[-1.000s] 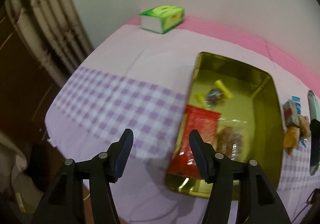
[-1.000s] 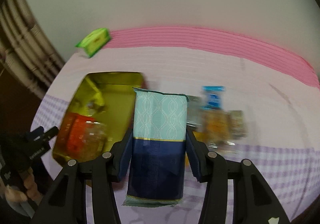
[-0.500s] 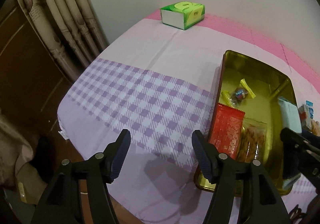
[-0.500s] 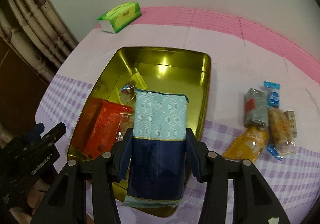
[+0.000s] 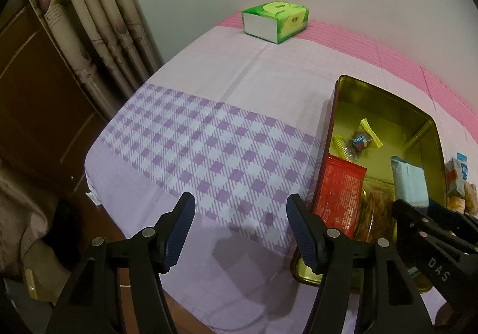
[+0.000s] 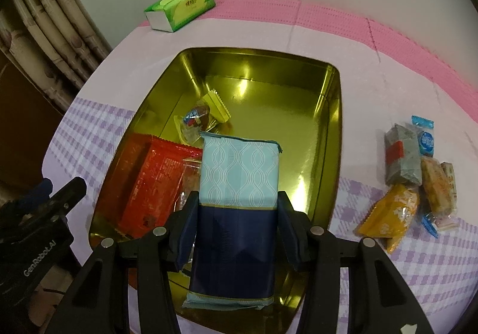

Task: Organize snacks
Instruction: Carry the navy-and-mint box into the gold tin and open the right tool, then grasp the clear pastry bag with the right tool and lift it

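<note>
Right hand-held gripper (image 6: 236,226) is clamped on the blue snack pack (image 6: 237,184), held over the gold tin (image 6: 334,131); best to lower it into the bare right half beside the red pack (image 6: 149,181) and release flat. It points steeply down. Left hand-held gripper (image 5: 240,231) hangs jaws apart, holding nothing, over the bench (image 5: 209,154) left of the tin, also angled down; 1 loose snack pile (image 6: 409,178) waits right of the tin.

Cloth-covered table (image 5: 209,154) with gold tin (image 6: 334,125), green tissue box (image 6: 182,10), loose snack packets (image 6: 403,178).
</note>
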`<state>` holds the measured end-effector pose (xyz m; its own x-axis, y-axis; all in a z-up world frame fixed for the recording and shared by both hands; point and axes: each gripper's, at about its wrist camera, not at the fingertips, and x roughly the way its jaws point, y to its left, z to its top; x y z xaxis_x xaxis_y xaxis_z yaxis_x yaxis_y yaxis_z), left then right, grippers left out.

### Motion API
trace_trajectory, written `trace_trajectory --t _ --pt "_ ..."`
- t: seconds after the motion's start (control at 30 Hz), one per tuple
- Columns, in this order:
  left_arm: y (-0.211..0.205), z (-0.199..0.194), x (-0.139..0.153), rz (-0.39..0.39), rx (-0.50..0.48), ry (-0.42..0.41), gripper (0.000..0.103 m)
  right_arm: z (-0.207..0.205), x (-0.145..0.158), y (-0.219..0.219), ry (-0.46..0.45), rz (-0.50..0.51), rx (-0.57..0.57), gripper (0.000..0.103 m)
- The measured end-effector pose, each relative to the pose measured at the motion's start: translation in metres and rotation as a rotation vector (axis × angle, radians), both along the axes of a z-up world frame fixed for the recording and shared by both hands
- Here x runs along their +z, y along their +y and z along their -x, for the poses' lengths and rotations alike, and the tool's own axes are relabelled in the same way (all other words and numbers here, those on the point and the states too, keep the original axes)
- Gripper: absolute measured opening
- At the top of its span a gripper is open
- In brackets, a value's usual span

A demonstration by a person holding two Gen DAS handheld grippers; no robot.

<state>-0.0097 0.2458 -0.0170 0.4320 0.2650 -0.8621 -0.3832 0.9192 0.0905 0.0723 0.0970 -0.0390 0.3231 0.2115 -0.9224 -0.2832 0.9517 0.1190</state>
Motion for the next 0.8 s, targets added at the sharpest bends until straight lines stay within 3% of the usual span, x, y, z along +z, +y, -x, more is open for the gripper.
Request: trace_trajectory --t 0.43,0.63,0.8 --pt "-0.002 0.001 -0.002 0.005 -0.004 0.002 0.065 0.002 -0.006 -0.002 0.018 -0.016 0.008 0.049" --pt "-0.002 0.0 -0.002 0.003 -0.003 0.001 0.065 0.006 0.016 -0.009 -0.043 -0.008 0.047 0.049" --pt "-0.002 0.001 -0.002 0.001 -0.003 0.0 0.065 0.0 0.044 -0.046 -0.106 0.006 0.031 0.054"
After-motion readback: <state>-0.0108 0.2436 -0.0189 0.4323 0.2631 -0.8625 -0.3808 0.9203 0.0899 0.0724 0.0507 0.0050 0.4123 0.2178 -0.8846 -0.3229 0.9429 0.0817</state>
